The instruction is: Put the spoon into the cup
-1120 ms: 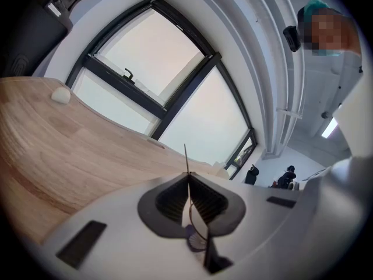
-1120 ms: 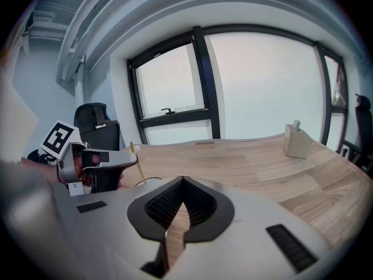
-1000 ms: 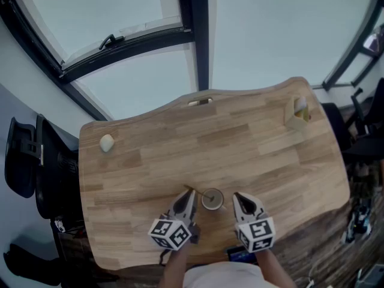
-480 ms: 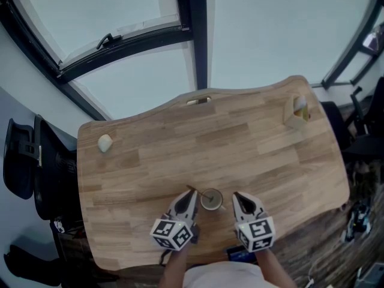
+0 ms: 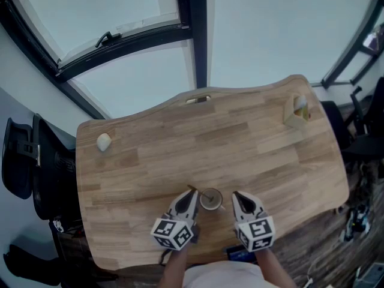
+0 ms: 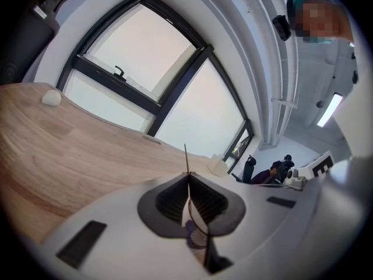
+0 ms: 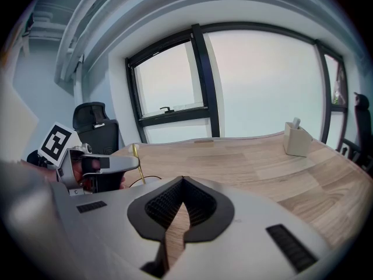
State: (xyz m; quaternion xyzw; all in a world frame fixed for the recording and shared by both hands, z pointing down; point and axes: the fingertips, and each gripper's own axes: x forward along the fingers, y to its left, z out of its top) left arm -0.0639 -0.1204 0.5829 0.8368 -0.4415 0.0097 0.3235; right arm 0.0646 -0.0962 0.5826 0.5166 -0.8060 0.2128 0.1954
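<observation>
Gold spoon [image 7: 136,156], thin and likely light, stiff, slippery (grip mid-handle), sits pinched in left gripper [image 5: 190,197] just left of cup [image 5: 211,199]; right gripper [image 5: 237,197], right of cup, closed on nothing.

Slim spoon [image 5: 197,192] leaning in cup [image 5: 219,203]

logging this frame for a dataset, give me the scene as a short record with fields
left gripper: shut on the spoon handle
right gripper: shut, nothing between its jaws
spoon: thin gold handle, slanting from the left gripper down towards the cup; lower end appears to be in the cup
cup: near edge of the table, between the two grippers
table: wooden
small white object: far left of the table
pale box: far right corner
</observation>
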